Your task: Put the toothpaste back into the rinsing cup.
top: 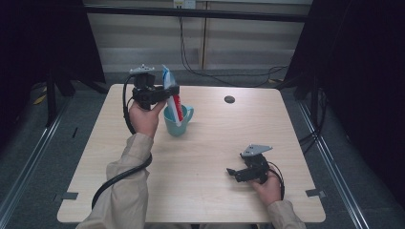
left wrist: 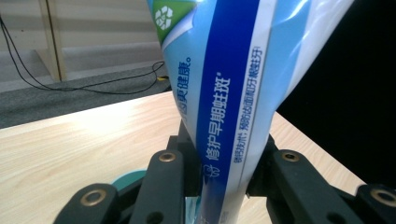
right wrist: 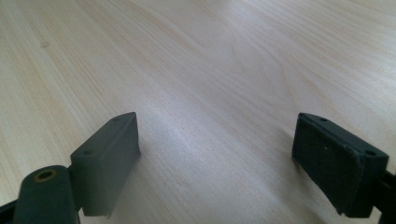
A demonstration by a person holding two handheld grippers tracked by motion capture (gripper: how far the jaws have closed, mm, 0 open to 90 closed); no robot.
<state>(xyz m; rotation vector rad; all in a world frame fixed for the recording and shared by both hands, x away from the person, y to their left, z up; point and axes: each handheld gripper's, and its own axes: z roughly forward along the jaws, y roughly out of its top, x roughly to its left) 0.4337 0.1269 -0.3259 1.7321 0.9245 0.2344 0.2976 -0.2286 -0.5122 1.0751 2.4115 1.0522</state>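
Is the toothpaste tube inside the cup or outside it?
Inside: the toothpaste tube stands tilted with its lower end in the teal cup, gripped by the left tongs.

Blue-and-white toothpaste tube [left wrist: 224,93], teal mug [top: 177,123], pale wood table [top: 210,157].

Blue-white toothpaste tube [top: 171,93] upright, tilted, lower end inside teal mug [top: 177,125].

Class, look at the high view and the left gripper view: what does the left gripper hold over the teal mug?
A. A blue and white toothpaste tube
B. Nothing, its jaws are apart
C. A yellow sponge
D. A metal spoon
A: the left gripper has its jaws closed on the blue and white toothpaste tube, whose lower end stands inside the teal mug.
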